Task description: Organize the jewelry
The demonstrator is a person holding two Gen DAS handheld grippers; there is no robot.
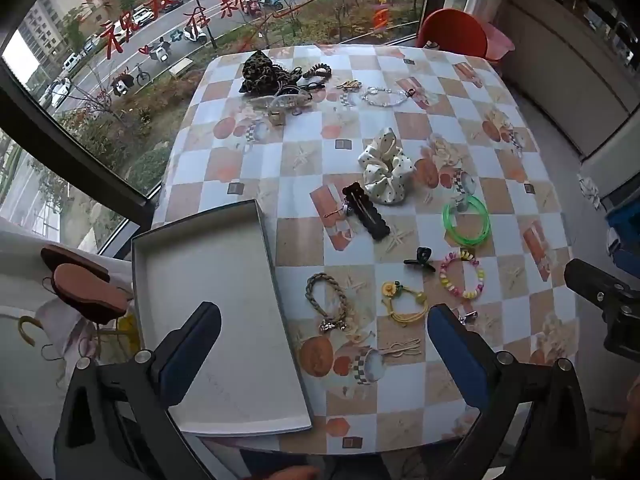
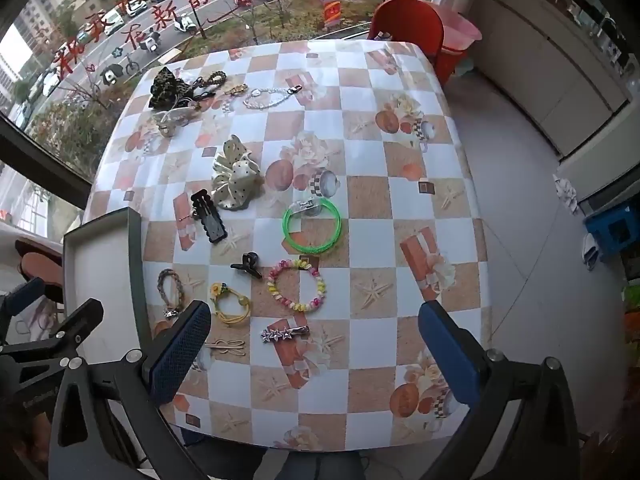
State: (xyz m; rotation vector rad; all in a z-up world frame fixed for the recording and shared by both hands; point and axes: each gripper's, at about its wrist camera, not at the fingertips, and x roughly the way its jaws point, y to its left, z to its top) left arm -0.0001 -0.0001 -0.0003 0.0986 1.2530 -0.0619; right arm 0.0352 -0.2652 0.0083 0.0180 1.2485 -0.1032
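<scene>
Green bangle beyond spread right tool

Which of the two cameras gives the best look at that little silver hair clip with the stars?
The right wrist view: the star hair clip lies in the open between the right gripper's fingers. In the left wrist view, only its tip peeks past a blue finger.

Red handwritten Chinese on window glass: "在新的一年".
</scene>
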